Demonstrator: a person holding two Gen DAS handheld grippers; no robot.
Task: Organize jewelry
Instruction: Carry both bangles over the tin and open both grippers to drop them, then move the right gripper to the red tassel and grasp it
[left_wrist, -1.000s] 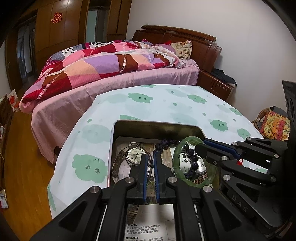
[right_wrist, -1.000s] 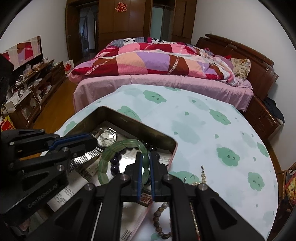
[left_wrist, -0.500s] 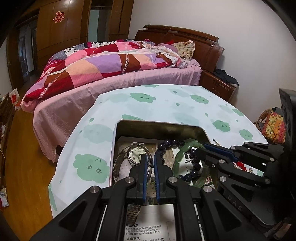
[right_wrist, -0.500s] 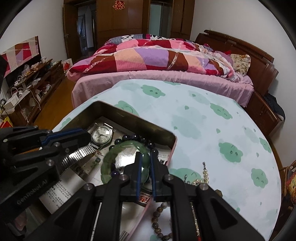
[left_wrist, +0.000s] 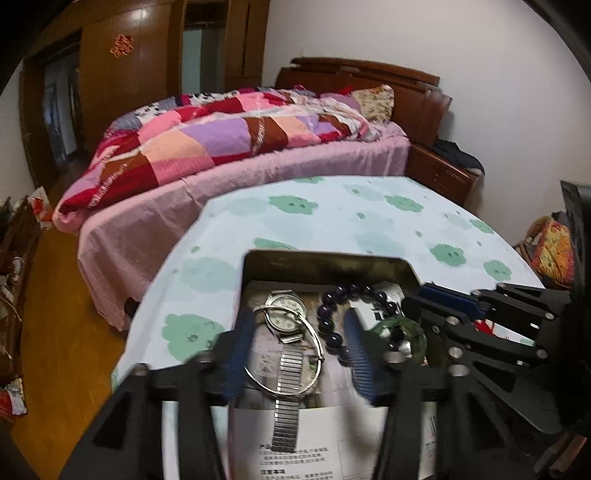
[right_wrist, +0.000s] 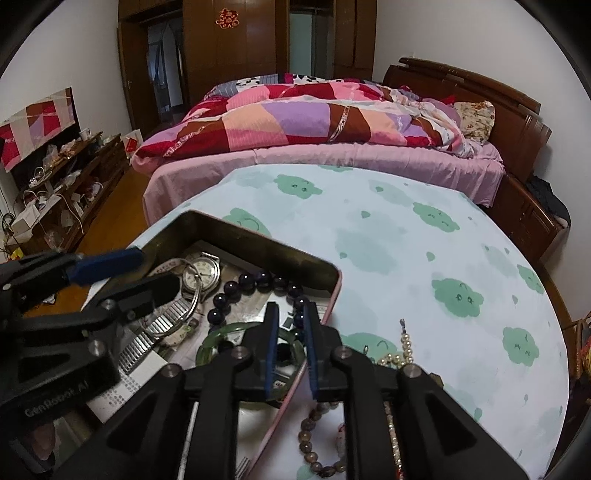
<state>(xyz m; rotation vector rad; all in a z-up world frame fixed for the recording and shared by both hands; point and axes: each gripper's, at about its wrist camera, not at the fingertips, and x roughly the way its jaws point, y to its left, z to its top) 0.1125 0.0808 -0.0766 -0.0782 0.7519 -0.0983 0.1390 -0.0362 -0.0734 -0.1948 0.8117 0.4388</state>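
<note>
An open metal tin (left_wrist: 325, 260) (right_wrist: 258, 240) sits on the table. In it lie a silver watch (left_wrist: 286, 321) (right_wrist: 201, 273), a thin silver bangle (left_wrist: 314, 354), a dark bead bracelet (left_wrist: 328, 325) (right_wrist: 255, 280) and a green jade bangle (left_wrist: 402, 328) (right_wrist: 221, 332). My left gripper (left_wrist: 299, 354) is open above the watch and silver bangle, blurred. My right gripper (right_wrist: 290, 347) is slightly open and empty over the jade bangle, which lies in the tin. A pearl necklace (right_wrist: 400, 350) and a brown bead bracelet (right_wrist: 314, 443) lie on the table outside the tin.
The round table has a pale cloth with green cloud prints (right_wrist: 424, 251). A bed with a patchwork quilt (right_wrist: 314, 122) stands behind it. A printed leaflet (left_wrist: 314, 443) lies in the tin's near end. A cluttered low cabinet (right_wrist: 62, 177) stands at left.
My right gripper lowered the jade bangle into the tin and let go of it. My left gripper opened wide from shut.
</note>
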